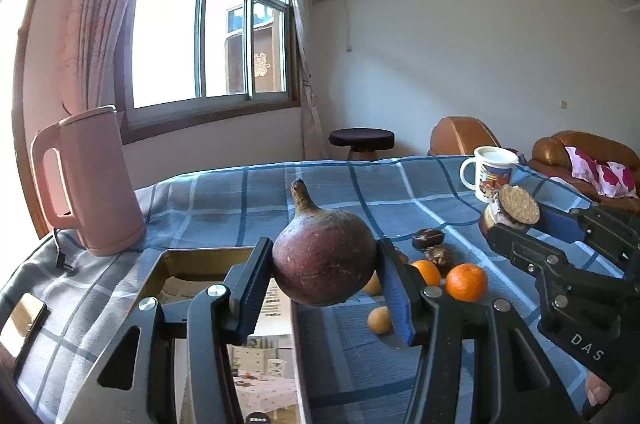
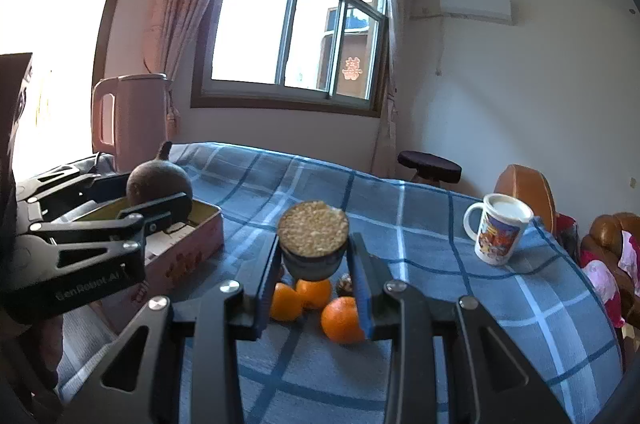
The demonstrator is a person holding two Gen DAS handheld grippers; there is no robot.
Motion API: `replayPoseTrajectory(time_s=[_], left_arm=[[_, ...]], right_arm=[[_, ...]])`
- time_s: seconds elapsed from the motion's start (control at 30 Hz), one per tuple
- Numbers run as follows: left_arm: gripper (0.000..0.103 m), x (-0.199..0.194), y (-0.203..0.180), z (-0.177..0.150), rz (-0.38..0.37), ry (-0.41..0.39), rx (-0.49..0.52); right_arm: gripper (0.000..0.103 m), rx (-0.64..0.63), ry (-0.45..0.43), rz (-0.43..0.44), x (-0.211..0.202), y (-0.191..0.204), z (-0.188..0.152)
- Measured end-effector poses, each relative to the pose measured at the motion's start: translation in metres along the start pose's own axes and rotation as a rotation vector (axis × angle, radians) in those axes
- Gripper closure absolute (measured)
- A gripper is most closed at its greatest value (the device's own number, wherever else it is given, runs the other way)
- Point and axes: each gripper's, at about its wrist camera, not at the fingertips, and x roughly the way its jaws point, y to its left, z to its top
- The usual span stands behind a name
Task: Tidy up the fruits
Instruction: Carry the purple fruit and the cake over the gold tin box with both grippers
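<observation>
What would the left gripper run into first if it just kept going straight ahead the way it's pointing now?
Probably nothing nearby. The left gripper, shut on the purple fruit, is held above the tin box and points over the open plaid tablecloth toward the far table edge. The pink kettle sits off to its left. Depth is uncertain.

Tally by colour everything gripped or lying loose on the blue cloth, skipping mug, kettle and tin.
Orange fruits: 3
Small tan fruits: 2
Dark brown fruits: 2
Large purple-brown fruit, in left gripper: 1
Tan-topped dark item, in right gripper: 1
Total: 9
</observation>
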Motion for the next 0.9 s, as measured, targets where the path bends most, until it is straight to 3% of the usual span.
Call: replayPoseTrajectory(time_s=[0.9], left_arm=[[0.049, 0.006, 0.050, -0.007, 0.070, 0.042, -0.072]], right_arm=[[0.067, -0.055, 0.020, 0.101, 0.033, 0.043, 0.026]])
